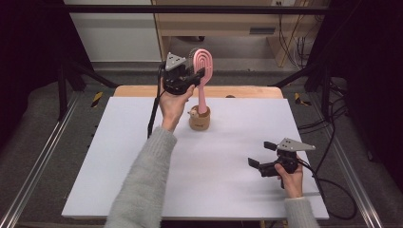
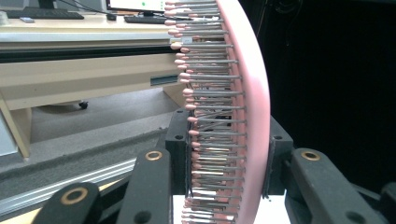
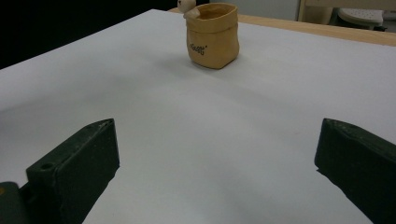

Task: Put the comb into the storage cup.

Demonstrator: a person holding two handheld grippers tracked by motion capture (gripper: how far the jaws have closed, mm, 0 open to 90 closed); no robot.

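Fingers of left gripper [image 1: 197, 76] clamp pink hairbrush [image 1: 203, 64]; right gripper [image 1: 261, 154] wide open.

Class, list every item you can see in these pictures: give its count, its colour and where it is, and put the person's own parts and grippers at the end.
hairbrush: one, pink with metal bristles, upright above the pot, its head clamped in the left gripper, handle end at the pot's mouth.
pot: one, tan, sack-shaped with a small figure on its rim, standing toward the far side of the board.
board: one, pale grey-white, covering the table.
table edge: one, light wood, showing beyond the board's far side.
left gripper: one, black with a grey plate, raised over the board, shut on the hairbrush.
right gripper: one, black with a grey plate, low at the near right, jaws open.
sleeve: one, grey knit, on the left forearm.
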